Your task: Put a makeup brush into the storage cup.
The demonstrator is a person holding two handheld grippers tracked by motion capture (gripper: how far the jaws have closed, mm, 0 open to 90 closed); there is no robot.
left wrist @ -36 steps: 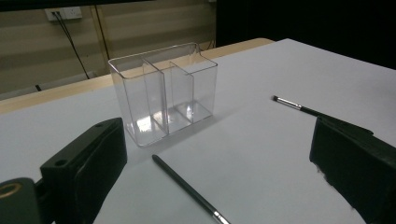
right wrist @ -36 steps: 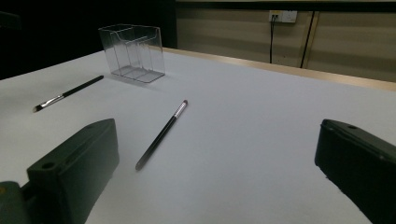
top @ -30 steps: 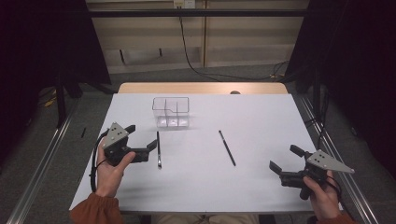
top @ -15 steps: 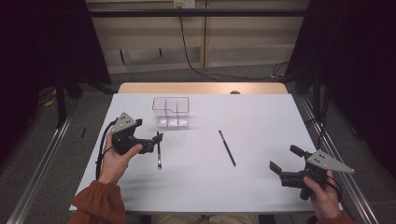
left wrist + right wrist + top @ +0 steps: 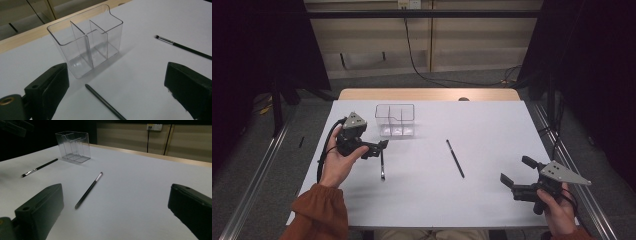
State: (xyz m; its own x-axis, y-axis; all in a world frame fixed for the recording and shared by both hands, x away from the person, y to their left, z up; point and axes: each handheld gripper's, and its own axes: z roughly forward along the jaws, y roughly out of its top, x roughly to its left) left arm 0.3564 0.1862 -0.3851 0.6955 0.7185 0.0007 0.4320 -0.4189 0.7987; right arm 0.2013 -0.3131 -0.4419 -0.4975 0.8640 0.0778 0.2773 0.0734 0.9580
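The left gripper (image 5: 381,147) is held wide open over a thin brush (image 5: 382,165) near the table's (image 5: 492,125) left edge; no writing can be read.

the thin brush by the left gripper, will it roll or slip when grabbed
The brush looks thin and round, so it may roll on the smooth white table. It lies flat, so the open left gripper jaws could skid off it. Probably light and stiff.
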